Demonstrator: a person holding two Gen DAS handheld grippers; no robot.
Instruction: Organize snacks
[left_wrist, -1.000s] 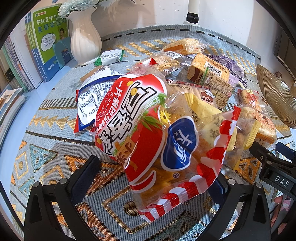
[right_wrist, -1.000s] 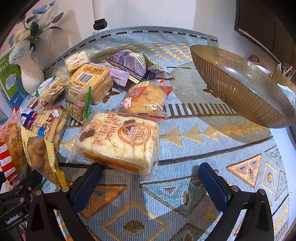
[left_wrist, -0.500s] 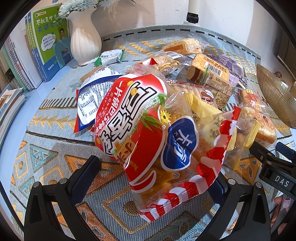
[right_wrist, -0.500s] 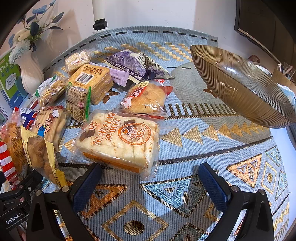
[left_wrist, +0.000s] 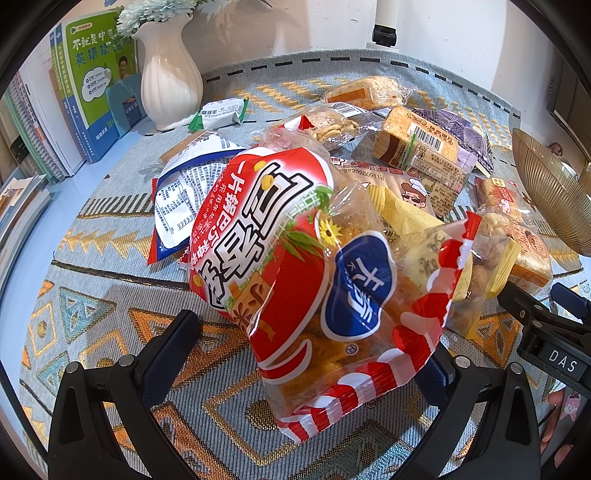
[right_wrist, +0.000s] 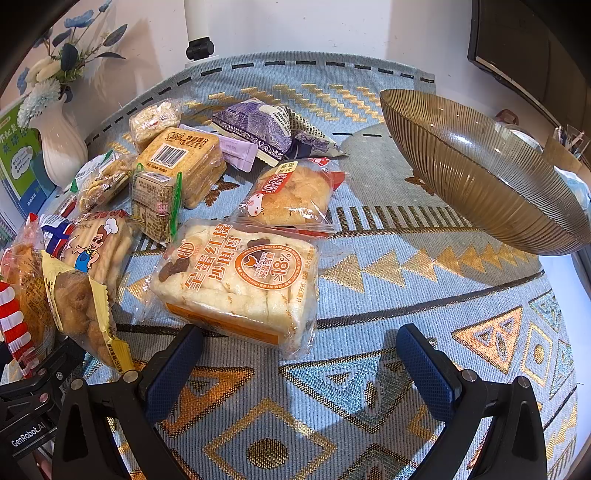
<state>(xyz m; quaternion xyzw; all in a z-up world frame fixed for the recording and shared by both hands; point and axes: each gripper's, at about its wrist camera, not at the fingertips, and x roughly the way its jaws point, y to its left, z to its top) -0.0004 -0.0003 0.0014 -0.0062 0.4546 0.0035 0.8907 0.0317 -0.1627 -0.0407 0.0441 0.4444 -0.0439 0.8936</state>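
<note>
Patterned blue-gold cloth (right_wrist: 424, 306) covers the whole surface in both views. Ribbed amber bowl (right_wrist: 480, 177) sits upper right in the right wrist frame, empty as far as visible.

Red-and-white snack bag (left_wrist: 295, 266) fills the centre of the left wrist frame, lower end lying between the fingers of the left gripper (left_wrist: 303, 354). Jaws spread wide; left pad clear of the bag, right pad hidden behind it, so contact there can't be called.

Orange-print bread pack (right_wrist: 240, 280) sits centre frame in the right wrist view, just ahead of the right gripper (right_wrist: 299, 369), nearer its left finger. Jaws wide apart, nothing between them but cloth.

Remaining snacks (right_wrist: 177, 162) cluster upper left of the right wrist frame. White vase (left_wrist: 170, 81) upper left in the left wrist view.
</note>
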